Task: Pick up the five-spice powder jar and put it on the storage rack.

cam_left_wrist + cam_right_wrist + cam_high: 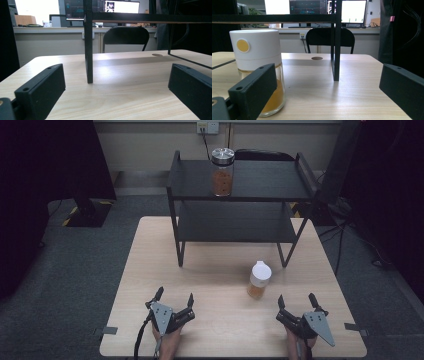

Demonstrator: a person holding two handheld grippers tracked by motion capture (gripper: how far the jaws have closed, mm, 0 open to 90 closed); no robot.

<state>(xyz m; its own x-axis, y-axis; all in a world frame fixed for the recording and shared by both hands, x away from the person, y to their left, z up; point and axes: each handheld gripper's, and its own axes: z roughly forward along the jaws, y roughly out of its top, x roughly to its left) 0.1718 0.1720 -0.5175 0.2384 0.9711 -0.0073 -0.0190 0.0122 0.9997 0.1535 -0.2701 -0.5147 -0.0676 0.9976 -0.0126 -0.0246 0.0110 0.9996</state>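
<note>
High view gave me the white-capped jar (259, 280) standing upright on the worktop (150, 270), toward the right half and just in front of the black rack (240, 222); its lower part held something orange-brown. My right gripper (296, 302) rested on the near edge of the worktop just beside that jar, a little nearer to me and to its right, not touching it, with its fingers spread wide and nothing between them. In the right gripper view I saw the same jar (259, 72) close by, partly behind the left finger (249, 92), a round yellow spot on its white cap, and a rack leg (336, 50) planted on the wood further out.

My left gripper (174, 296) rested on the near edge too, well apart from the jar on the other side, fingers likewise wide and empty. In the left gripper view its fingers (42, 87) framed bare wood and one leg (88, 50) of the rack.

On the rack's top shelf stood a glass jar (222, 172) with a metal lid and brownish contents, upright. Beyond the worktop I could make out a black chair (126, 38) and lit monitors (353, 11).
</note>
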